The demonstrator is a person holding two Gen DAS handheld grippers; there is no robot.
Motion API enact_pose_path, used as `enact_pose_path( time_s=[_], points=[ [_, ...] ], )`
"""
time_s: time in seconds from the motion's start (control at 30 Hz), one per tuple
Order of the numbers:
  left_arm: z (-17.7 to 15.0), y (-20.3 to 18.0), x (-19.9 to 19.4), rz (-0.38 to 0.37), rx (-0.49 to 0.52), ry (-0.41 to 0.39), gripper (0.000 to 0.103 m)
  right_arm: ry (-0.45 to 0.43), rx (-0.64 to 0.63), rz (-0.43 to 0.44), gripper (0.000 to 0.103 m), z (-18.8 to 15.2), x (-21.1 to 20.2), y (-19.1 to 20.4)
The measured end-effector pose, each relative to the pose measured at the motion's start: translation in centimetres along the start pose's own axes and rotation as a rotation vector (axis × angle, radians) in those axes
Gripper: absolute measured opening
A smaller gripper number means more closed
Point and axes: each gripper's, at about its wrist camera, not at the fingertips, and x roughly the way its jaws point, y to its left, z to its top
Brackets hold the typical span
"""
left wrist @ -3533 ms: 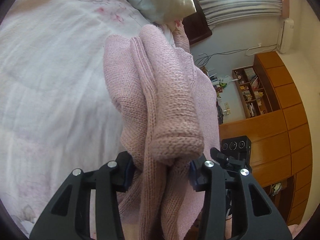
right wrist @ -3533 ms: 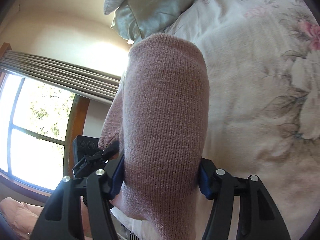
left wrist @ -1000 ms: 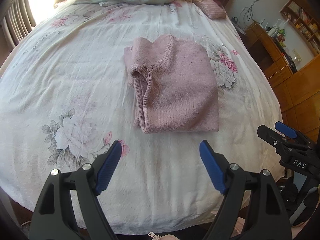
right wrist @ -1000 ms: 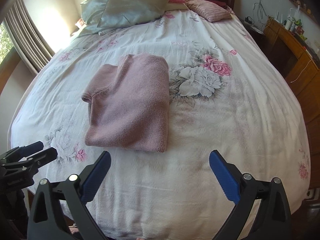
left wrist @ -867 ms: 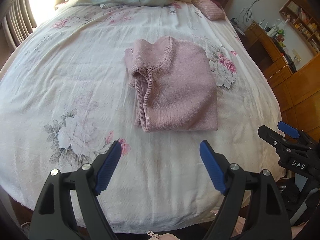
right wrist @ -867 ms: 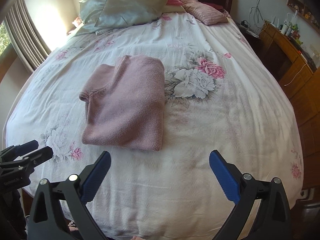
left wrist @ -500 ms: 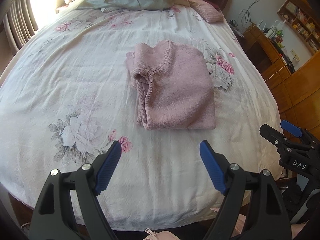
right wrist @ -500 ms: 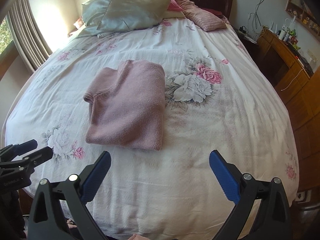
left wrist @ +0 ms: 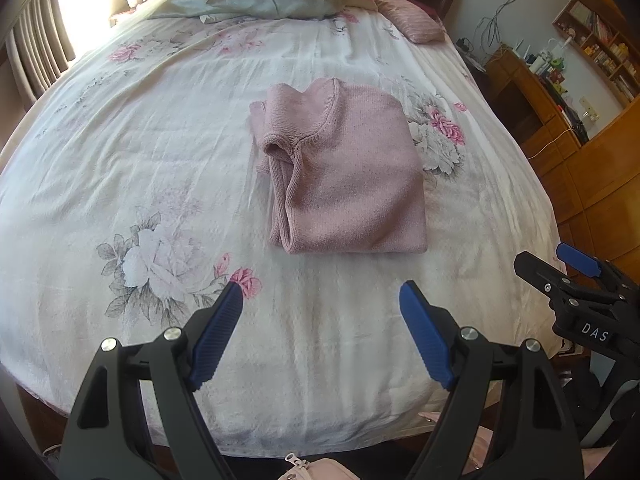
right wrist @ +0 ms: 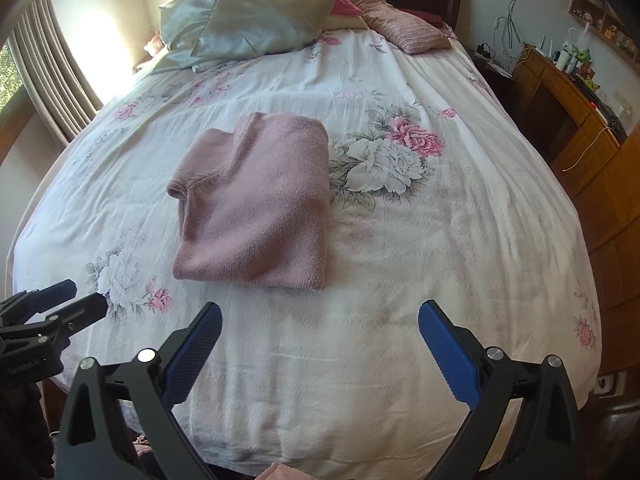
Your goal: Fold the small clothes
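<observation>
Folded pink sweater (left wrist: 344, 168) is lying frame-centre on bed (left wrist: 120, 152). Left gripper (left wrist: 320, 300) & right gripper (right wrist: 318, 320) are being held w/ fingers apart, empty, near bed's lower edge; sweater is best left undisturbed.

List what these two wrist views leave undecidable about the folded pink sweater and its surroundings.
- Pink sweater: its sleeves and lower layers are tucked under the top fold in both views, so how neatly they lie cannot be seen.
- Pink item with a zip: cut off by the bottom edge of the left wrist view; unidentifiable.
- Shelf items: too small to name.
- Right claw: its handle and the hand are out of frame.
</observation>
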Motion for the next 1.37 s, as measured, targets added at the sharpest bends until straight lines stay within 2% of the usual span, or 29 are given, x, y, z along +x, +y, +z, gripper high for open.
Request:
enact_pose_path(
  time_s=[1.37],
  points=[
    [0.2,0.6,0.8,0.003,-0.009,0.012,0.08,0.04,0.007,-0.01,0.099,0.6,1.5,-1.0]
  ],
)
